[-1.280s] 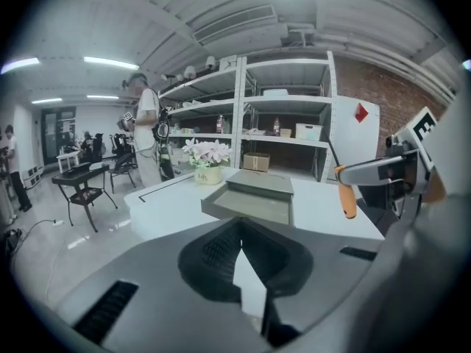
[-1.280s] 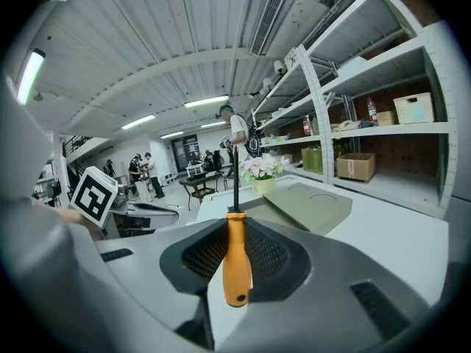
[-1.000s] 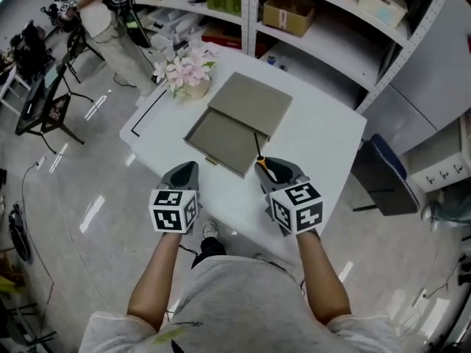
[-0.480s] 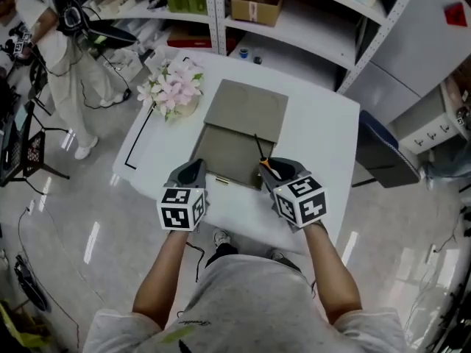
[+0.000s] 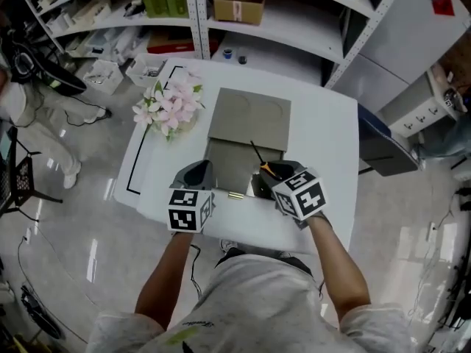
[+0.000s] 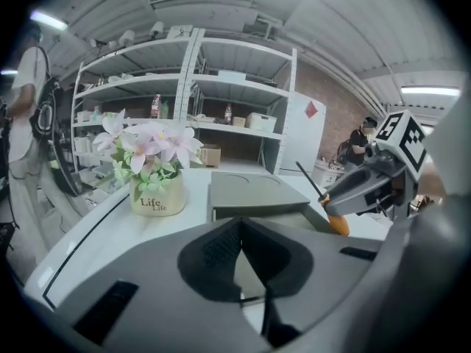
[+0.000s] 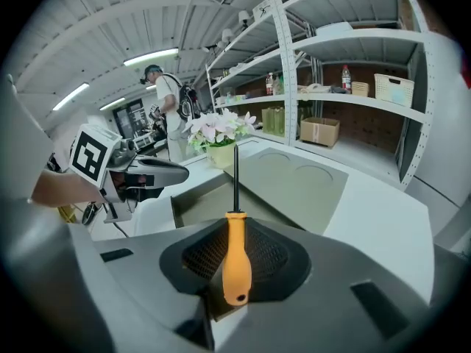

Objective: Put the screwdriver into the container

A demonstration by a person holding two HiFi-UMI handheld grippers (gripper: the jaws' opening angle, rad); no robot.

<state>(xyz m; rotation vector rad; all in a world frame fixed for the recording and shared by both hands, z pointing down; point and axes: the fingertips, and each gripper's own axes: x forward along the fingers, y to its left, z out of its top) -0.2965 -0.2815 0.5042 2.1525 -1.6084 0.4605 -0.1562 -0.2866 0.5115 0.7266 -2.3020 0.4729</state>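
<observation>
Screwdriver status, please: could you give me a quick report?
Right gripper shut on screwdriver, at open container's near edge. Left gripper shut, empty. Nothing blocking.

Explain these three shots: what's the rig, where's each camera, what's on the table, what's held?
There is no robot here. A person holds a two-jaw gripper in each hand, and the marker cubes are part of the grippers. The top-down shot comes from a camera on the person's head. The other two come from cameras riding on each gripper, looking along its jaws. On the white table sit a flat grey box, its lid folded back, and a pot of pink flowers. The right gripper is shut on the orange handle of a screwdriver, whose shaft reaches over the open box. The left gripper has its jaws together with nothing between them, near the box's front edge.
</observation>
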